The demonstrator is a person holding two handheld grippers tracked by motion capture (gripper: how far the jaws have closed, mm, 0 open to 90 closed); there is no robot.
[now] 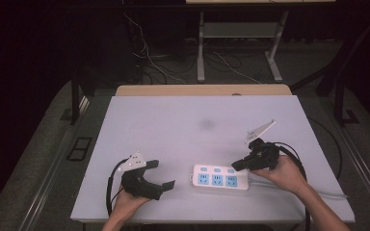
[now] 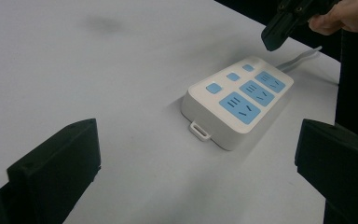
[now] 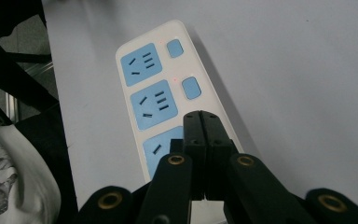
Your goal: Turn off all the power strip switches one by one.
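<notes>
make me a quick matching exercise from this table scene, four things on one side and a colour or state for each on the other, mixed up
Things:
1. left gripper
2. right gripper
3. power strip
4. table

States:
A. white body with blue sockets and buttons
B. jaws wide apart, nothing between them
C. pale surface with a faint dark smudge
D. jaws pressed together above the strip's end by the cord

Pairs: 1-B, 2-D, 3-A, 4-C

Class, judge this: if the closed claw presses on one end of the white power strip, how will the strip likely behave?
The power strip looks like a rigid plastic shell, so it probably won't bend. Lying flat and low on the smooth table, it would likely slide or pivot rather than tip. Its cable may drag slightly.
</notes>
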